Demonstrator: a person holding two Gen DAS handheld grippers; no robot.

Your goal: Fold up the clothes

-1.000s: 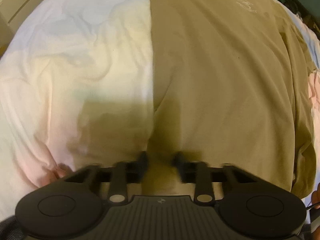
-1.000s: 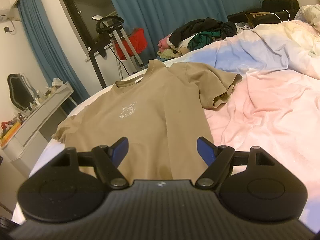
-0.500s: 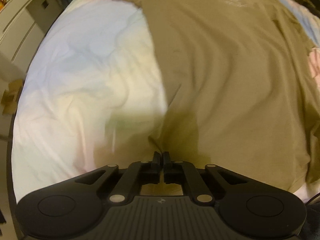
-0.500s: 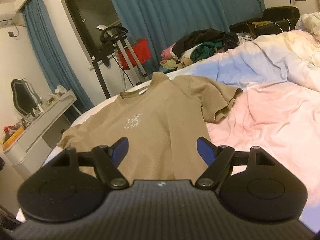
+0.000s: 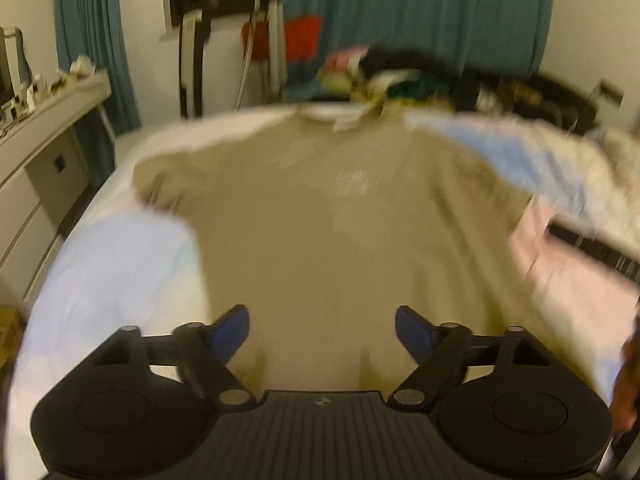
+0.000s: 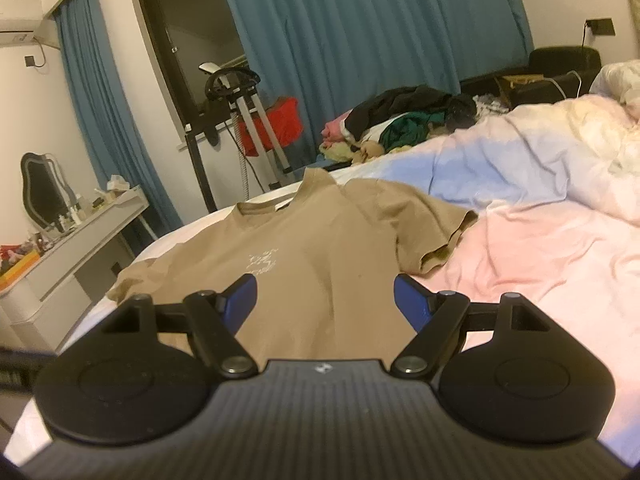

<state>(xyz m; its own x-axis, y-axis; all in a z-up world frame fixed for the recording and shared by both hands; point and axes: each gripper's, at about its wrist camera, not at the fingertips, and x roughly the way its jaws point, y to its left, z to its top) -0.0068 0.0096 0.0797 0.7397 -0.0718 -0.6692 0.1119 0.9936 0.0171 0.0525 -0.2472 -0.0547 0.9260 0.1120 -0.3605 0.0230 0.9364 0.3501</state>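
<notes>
A tan T-shirt (image 5: 340, 240) with a small white chest print lies spread face up on the bed, collar at the far end; it also shows in the right wrist view (image 6: 320, 264). My left gripper (image 5: 322, 330) is open and empty, raised above the shirt's lower part; this view is motion-blurred. My right gripper (image 6: 324, 300) is open and empty above the shirt's lower hem. The right sleeve (image 6: 436, 232) lies out on the pink sheet.
The bed has a white, blue and pink sheet (image 6: 540, 264) with a rumpled duvet (image 6: 560, 152) at right. A pile of clothes (image 6: 400, 120) lies beyond the bed. A white dresser (image 6: 80, 240) stands at left, with an exercise machine (image 6: 236, 120) and blue curtains behind.
My left gripper shut near the shirt's left edge, then opened wide, lifted and tilted up to face the room. My right gripper stayed open and rose slightly.
</notes>
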